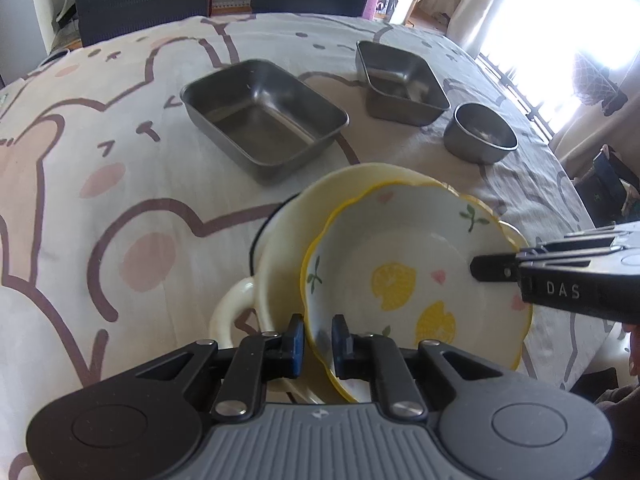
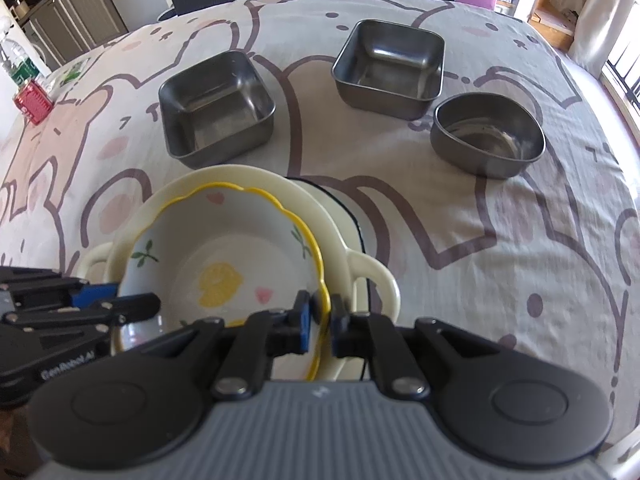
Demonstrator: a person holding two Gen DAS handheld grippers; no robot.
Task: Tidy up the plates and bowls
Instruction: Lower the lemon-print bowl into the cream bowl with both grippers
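I have both grippers on the same lemon bowl, the small one with the yellow wavy rim. My left gripper has its two blue pads narrow around the near rim of this bowl, one pad inside and one outside, so it holds the bowl. My right gripper does the same on the opposite rim, closed narrow on the yellow edge; in the left view it comes in from the right side.

The lemon bowl sits tilted inside a bigger cream bowl with loop handles, just ahead of both tools. I cannot tell if it touches the bottom of the cream bowl.

Further ahead on the bear-pattern tablecloth stand three steel pieces: a rectangular steel tray ahead to the left, a square steel container ahead to the right, and a round steel bowl just beside it, more to the right.
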